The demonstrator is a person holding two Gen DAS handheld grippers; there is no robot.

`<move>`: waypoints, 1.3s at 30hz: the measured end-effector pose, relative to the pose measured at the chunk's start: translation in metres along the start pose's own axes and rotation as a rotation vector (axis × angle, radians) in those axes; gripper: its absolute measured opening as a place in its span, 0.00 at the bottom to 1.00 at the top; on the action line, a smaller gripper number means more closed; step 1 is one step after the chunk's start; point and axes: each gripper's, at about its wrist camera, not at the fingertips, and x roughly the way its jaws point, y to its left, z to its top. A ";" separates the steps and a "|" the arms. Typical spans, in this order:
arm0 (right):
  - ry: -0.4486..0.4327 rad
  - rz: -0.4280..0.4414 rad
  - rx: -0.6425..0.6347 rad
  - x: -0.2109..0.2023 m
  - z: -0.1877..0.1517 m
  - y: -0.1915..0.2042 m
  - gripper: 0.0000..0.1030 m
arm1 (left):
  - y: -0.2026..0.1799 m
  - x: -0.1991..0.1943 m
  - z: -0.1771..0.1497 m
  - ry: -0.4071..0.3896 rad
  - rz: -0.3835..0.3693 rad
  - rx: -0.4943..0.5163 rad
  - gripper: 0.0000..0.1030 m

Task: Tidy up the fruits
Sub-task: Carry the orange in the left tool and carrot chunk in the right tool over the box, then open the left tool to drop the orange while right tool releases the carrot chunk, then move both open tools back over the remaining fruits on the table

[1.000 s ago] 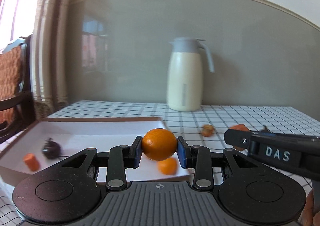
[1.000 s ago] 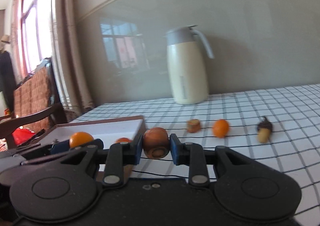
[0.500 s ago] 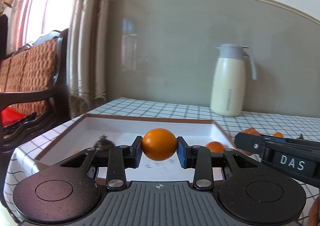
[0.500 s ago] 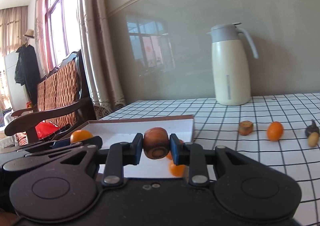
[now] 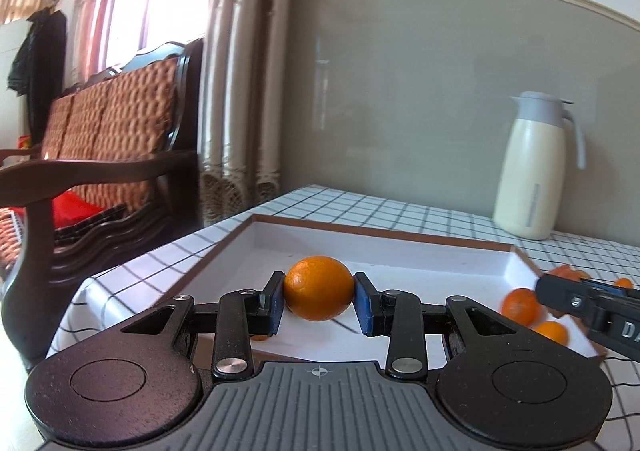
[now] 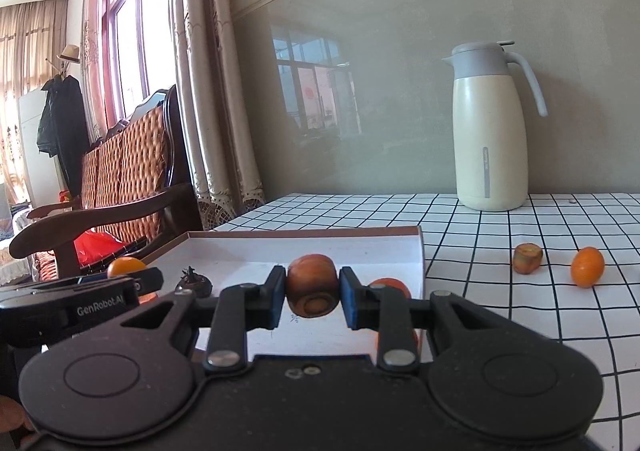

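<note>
Reading off the writing first: my left gripper (image 6: 128, 283) has "GenRobot.AI" printed on its side in the right wrist view, and my right gripper (image 5: 560, 293) shows only a cut-off "D" at the frame edge in the left wrist view, so I can't read the rest. Left gripper is clamped tight on an orange (image 5: 319, 288), blue pads pressing both sides, held above the near part of the white tray (image 5: 400, 241). Right gripper is closed on a brown stubby fruit (image 6: 312, 285) with a ringed flat end facing the camera, hanging over the tray's right half. Tray's a shallow white box with a brown rim sitting on the black-and-white checked tablecloth (image 6: 500, 291). Inside it I count a dark spiky-topped fruit (image 6: 195, 280) near the left, and two small orange fruits (image 5: 521, 306) at the right end, one partly hidden behind my gripper. Out on the cloth, well apart from the tray, there's one more brown stub (image 6: 527, 258) and just beside it one small orange fruit (image 6: 587, 266). One cream thermos jug (image 6: 491, 127) with a grey lid stands upright at the back by the wall; there's a vertical label strip on it but it's too small to read.
</note>
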 end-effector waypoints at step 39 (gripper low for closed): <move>-0.289 -0.162 0.093 -0.041 0.008 -0.026 0.94 | -0.007 -0.014 0.011 -0.124 0.104 0.042 1.00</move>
